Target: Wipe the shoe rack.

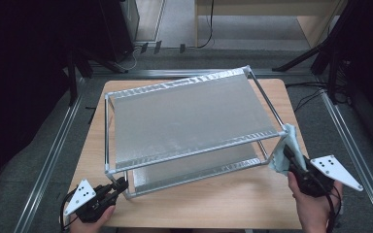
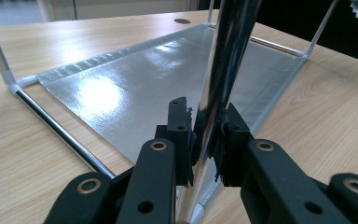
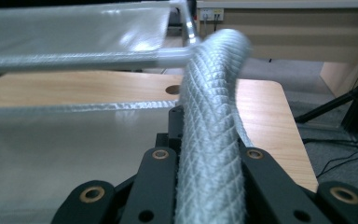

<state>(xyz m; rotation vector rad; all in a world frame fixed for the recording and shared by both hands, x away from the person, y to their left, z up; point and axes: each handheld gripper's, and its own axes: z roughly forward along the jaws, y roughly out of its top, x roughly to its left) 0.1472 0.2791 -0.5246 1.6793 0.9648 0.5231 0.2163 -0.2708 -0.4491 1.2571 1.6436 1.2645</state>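
Observation:
A two-tier metal rack point(image 1: 184, 119) with silvery shelf sheets stands on the wooden table point(image 1: 233, 204). My left gripper point(image 1: 118, 187) is shut on the rack's near-left upright pole point(image 2: 223, 79), low down near the bottom shelf point(image 2: 135, 88). My right gripper point(image 1: 289, 158) is shut on a pale blue-green waffle-weave cloth point(image 1: 289, 145) and holds it against the rack's near-right corner. In the right gripper view the cloth point(image 3: 212, 126) rises between the jaws up to the top shelf's corner point(image 3: 186, 44).
Aluminium rails point(image 1: 53, 150) run along both sides of the table. Black stands and cables point(image 1: 320, 92) are on the floor at the right. A wooden desk point(image 1: 267, 14) stands at the back. The table's front strip is bare wood.

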